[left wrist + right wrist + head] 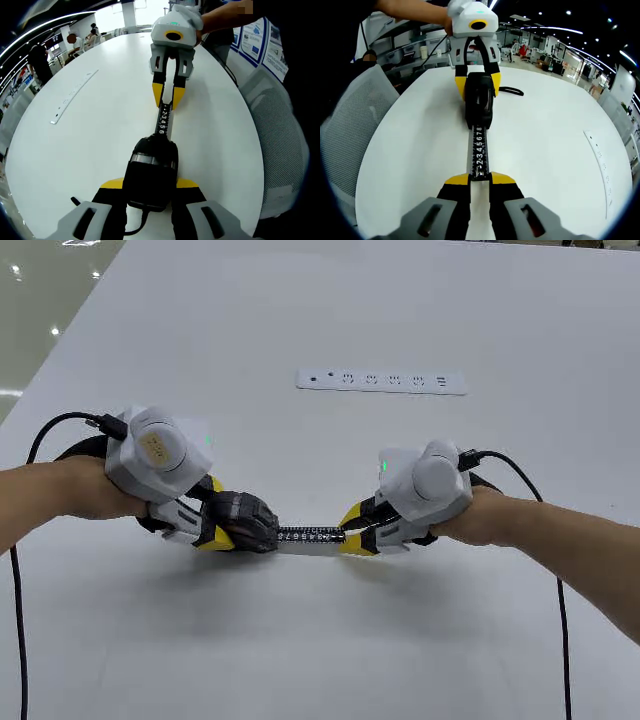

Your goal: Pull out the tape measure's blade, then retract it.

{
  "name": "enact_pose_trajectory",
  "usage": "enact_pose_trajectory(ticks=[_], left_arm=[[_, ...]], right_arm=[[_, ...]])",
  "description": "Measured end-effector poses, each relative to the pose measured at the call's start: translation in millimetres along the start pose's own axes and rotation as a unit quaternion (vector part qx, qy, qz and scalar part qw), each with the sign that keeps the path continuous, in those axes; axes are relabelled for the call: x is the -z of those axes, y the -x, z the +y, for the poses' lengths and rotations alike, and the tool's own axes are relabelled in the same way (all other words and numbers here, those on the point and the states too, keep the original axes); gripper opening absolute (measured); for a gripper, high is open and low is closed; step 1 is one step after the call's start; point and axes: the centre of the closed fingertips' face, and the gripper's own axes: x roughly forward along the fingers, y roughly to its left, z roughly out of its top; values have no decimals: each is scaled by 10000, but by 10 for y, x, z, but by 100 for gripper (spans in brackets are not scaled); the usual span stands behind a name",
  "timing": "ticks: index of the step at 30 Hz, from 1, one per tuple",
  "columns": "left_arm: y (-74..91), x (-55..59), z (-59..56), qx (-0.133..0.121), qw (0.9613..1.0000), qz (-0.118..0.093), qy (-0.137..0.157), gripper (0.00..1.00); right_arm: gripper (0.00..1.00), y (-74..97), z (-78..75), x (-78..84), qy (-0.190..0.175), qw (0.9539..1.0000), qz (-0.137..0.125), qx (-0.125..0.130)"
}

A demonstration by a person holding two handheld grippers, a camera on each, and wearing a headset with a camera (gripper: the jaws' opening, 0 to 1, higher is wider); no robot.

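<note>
Blade part-way out, strung between two sets of tongs

Left tongs [150,183] clamped on the black case [151,167]; right tongs [480,179] pinched shut on the blade [479,150] tip; all low at the white counter [400,310]; the case looks chunky and rigid, best gripped by its flat sides; the blade is thin, springy, probably slick and eager to snap back, so hold its end and feed it home gently.

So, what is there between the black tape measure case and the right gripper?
A stretch of the blade, its numbers showing, runs from the case to the right gripper, which pinches its end; the right gripper view shows it.
</note>
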Motion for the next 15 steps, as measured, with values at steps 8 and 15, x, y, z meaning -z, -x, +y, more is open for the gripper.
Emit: enact_pose_trajectory(ticks=[8,15], left_arm=[[-5,-3,-8,3,10000,8,9,31],[-10,-5,-5,10,10000,16,4,31]], right_arm=[[12,48,1,51,-4,10000,1,5],[12,84,4,89,-18,10000,-3,12]])
